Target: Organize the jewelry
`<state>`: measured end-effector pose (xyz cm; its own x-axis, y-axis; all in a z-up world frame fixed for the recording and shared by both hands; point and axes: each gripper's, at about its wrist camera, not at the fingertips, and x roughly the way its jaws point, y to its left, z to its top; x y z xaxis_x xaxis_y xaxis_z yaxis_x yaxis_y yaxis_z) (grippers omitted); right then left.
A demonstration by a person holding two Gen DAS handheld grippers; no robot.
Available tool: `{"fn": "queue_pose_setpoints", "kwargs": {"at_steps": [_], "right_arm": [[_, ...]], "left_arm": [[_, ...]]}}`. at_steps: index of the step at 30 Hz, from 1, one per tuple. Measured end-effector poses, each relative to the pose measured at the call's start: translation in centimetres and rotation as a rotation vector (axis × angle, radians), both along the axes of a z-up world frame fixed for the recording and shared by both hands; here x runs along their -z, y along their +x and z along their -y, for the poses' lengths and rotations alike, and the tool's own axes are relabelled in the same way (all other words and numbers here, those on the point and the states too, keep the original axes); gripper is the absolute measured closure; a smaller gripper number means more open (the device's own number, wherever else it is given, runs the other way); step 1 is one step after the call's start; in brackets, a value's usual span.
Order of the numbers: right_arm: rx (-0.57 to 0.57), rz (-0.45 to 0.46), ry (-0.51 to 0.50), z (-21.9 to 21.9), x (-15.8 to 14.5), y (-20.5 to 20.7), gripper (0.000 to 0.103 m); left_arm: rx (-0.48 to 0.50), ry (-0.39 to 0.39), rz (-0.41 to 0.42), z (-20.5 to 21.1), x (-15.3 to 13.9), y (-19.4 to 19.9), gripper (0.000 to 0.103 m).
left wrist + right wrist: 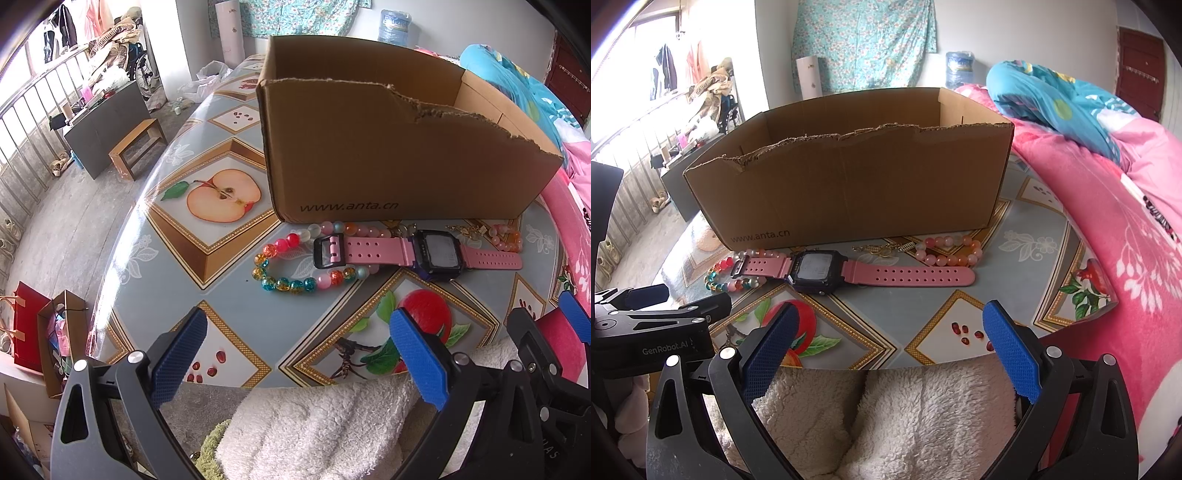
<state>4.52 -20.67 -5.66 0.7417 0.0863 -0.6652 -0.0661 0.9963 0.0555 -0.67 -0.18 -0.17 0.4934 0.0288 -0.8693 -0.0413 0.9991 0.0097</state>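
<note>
1. The left claw [295,347] and right claw [888,341] both hang released and empty at the near edge of the counter [923,306], blue pads spread wide

2. The pink-strapped digital watch with a black square face [849,275] lies straight ahead of the right claw, long axis running left to right across its pads; from the left claw it sits far and right, so the right looks nearer

3. A multicoloured glass-bead bracelet [295,284] lies under the buckle end, a pink-and-orange bead bracelet [949,251] and thin gold chain [882,249] just beyond

4. The torn brown cardboard box [849,184] stands open-topped behind them on the fruit-patterned counter; a pink floral quilt [1108,221] lies right
</note>
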Motion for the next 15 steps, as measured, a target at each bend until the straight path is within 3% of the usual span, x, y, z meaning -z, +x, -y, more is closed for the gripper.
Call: {"fn": "queue_pose_setpoints", "kwargs": {"at_steps": [15], "right_arm": [[0.001, 0.000, 0.001, -0.06, 0.03, 0.07, 0.008]], "left_arm": [[-0.001, 0.003, 0.002, -0.07, -0.01, -0.18, 0.006]]}}
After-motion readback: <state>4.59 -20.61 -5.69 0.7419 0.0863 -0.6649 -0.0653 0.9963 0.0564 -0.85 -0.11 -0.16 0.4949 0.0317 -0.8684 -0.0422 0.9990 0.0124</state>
